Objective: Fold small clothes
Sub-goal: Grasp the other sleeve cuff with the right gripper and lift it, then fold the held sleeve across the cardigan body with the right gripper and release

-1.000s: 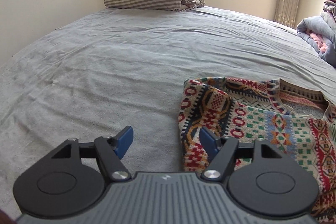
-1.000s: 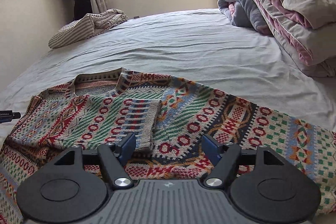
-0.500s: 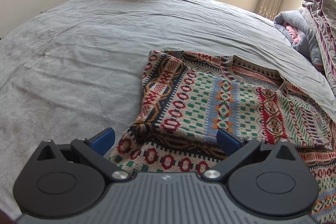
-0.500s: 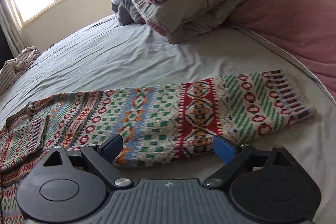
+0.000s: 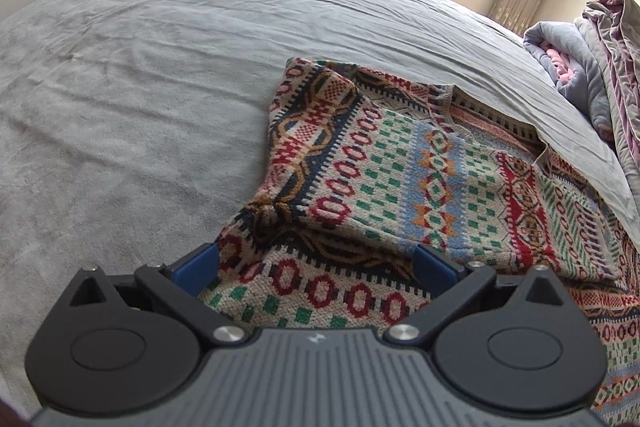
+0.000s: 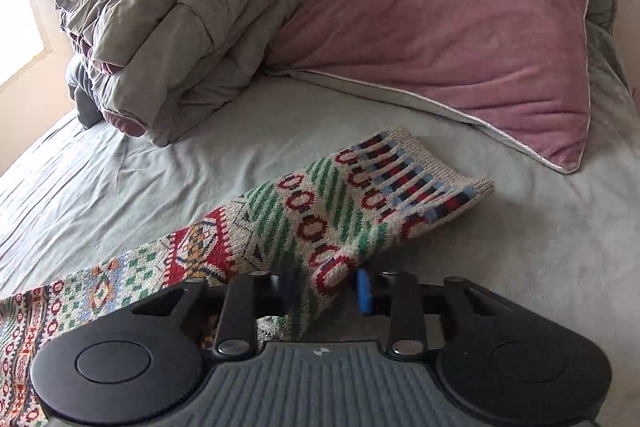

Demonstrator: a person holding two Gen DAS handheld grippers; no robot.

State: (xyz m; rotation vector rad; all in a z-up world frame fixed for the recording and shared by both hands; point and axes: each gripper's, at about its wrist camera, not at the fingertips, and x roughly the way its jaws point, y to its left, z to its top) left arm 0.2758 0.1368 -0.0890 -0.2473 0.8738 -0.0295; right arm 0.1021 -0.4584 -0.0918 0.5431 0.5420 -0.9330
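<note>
One sleeve of the patterned sweater, spread on the bed, is pinched by the right gripper. The left gripper is spread wide over the hem, grasping nothing. Judged step: sleeve fold-in; carrying it across the body is called for.

The right gripper is now pinched on the sweater sleeve, where half a second ago its blue fingers stood wide apart above it, and the sleeve edge is bunched up between them. The sleeve cuff now looks closer and tilted. The left gripper has come in lower over the sweater, its fingers spread wider than a second ago.
</note>
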